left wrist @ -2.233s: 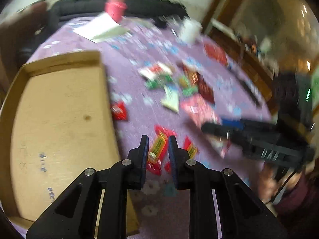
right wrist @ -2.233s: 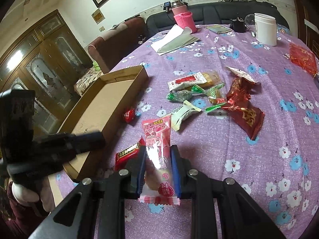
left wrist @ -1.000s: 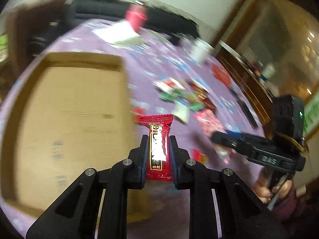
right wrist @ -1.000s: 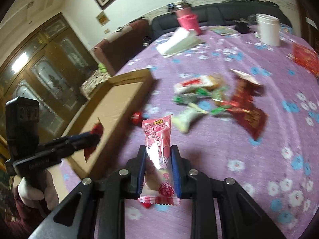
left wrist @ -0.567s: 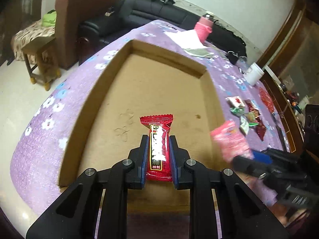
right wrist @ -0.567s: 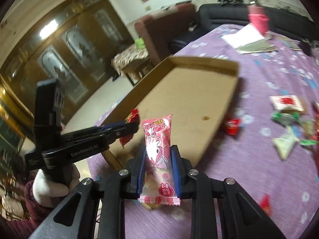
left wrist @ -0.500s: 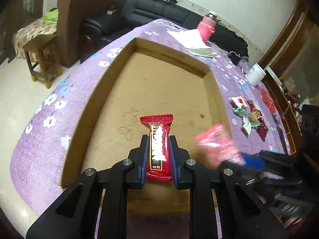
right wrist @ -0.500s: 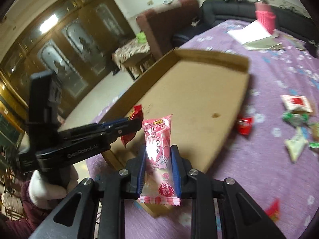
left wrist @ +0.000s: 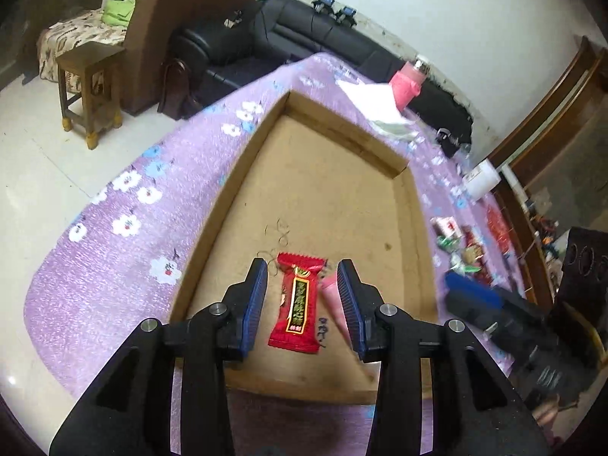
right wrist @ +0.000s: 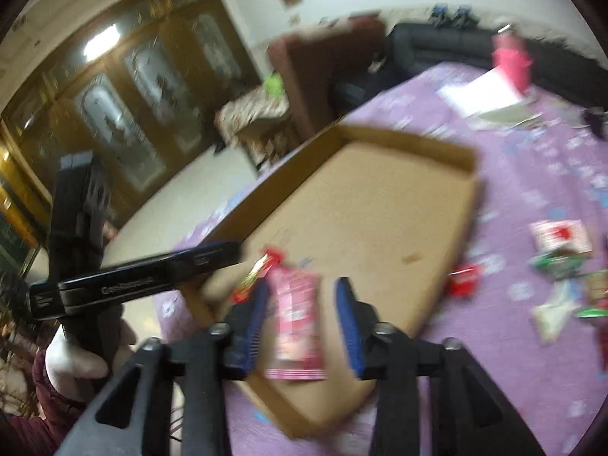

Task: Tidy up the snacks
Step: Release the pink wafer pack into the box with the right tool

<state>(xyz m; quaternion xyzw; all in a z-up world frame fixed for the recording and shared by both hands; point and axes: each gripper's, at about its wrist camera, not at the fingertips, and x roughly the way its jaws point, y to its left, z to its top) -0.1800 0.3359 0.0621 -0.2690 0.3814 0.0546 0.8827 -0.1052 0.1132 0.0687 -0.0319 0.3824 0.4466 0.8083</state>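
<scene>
From the left wrist, the shallow cardboard tray (left wrist: pixel 414 205) lies on the purple flowered desk (left wrist: pixel 114 266). A red snack packet (left wrist: pixel 296 304) is in it near the front wall, seen between the fingers of the left claw (left wrist: pixel 302 304), whose jaws are opening with both pads clear of the wrapper. A pink snack packet (left wrist: pixel 330 298) shows just beside the red one, partly behind the right finger. The right claw (left wrist: pixel 471 296) reaches in at the tray's right side; loose snacks (left wrist: pixel 461 247) lie on the cloth past it.

From the right wrist — badly blurred — the right claw (right wrist: pixel 300 315) is opening too, over the tray (right wrist: pixel 399 144). The pink snack packet (right wrist: pixel 296 319) seems free of both pads. The left claw (right wrist: pixel 205 256) crosses the tray's left wall, a hand (right wrist: pixel 76 357) gripping its handle.
</scene>
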